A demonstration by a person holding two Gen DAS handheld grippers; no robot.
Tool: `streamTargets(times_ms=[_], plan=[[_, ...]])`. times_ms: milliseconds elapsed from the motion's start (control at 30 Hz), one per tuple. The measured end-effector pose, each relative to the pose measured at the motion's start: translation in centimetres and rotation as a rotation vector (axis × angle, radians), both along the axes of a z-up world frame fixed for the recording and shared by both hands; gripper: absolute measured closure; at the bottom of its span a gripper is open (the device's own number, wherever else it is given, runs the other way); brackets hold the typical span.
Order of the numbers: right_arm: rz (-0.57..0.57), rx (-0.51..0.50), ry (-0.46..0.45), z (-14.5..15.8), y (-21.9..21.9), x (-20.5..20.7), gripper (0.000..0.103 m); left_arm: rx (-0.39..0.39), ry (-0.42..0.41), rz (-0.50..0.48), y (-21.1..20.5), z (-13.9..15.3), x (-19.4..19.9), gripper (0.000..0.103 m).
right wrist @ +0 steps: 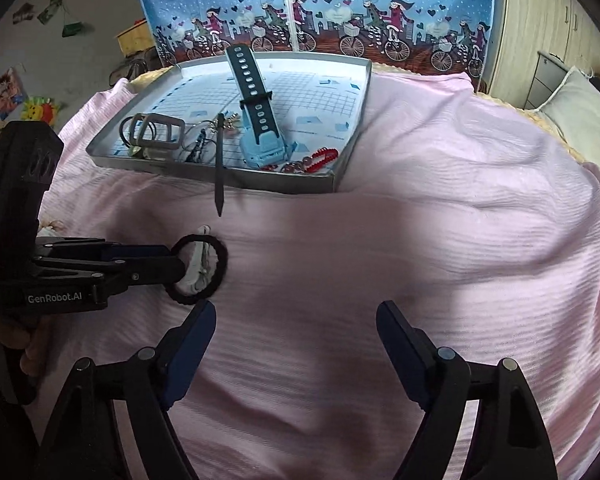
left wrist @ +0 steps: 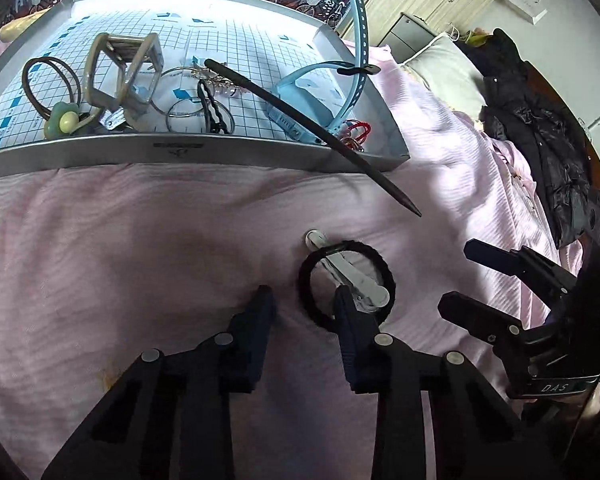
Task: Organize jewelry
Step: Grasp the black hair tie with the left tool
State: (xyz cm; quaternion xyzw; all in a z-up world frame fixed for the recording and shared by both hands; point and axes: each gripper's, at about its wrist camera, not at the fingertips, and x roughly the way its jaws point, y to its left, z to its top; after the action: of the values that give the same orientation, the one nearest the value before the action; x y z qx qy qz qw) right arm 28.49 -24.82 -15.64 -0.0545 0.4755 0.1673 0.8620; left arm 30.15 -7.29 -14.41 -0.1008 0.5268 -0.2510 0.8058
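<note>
Left wrist view first: the left claw (left wrist: 302,300) is sitting low over the bed, fingers apart, nothing clamped between them. Its right finger is overlapping the near edge of a black hair tie (left wrist: 346,282), while the white clip (left wrist: 350,270) is lying inside that ring, poking out past its far edge. My read: the claw is lining up to take the tie or the clip, the two items not yet in the tray, though which one I cannot tell.

Over to the right wrist view: the right claw (right wrist: 296,320) is hanging wide open over bare sheet, holding nothing, just beside the tie and seemingly waiting its turn.

Moving outward, a dark hair stick (left wrist: 320,136) is resting across the tray's near wall, its tip sticking out above the sheet; probably worth nudging in. The tray (left wrist: 260,156) is lying on the bed with a grid sheet inside, already holding a blue watch (left wrist: 296,100), a beige claw clip (left wrist: 126,74), brown hair ties (left wrist: 46,80), thin metal rings (left wrist: 184,114), a black clip (left wrist: 212,114) and red beads (left wrist: 356,132), gathered mostly along the near side.

Underneath, the pink sheet (right wrist: 440,240) is looking soft and rippled, so small pieces may sink as they are pinched. Behind, a curtain with cyclists (right wrist: 320,12) is hanging, with a wooden wardrobe (right wrist: 540,40) and a pillow (right wrist: 580,108) to the right.
</note>
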Motion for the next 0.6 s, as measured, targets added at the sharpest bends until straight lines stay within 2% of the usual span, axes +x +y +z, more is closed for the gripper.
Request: streamTargets(times_ms=[133,467,600], plan=[[-0.003,-0.016,0.009,-0.3,0.1,0.0,0.022,0.01,0.004,0.009,0.0,-0.3,0.0,0.096],[0.031,0.007,0.0,-1.1,1.0,-0.3,0.022,0.065,-0.045,0.074,0.2,0.2,-1.1,0.1],[0.079,0.008,-0.004,-1.6,2.1,-0.4,0.027,0.041,-0.032,0.122,1.2,0.3,-1.6,0.1]])
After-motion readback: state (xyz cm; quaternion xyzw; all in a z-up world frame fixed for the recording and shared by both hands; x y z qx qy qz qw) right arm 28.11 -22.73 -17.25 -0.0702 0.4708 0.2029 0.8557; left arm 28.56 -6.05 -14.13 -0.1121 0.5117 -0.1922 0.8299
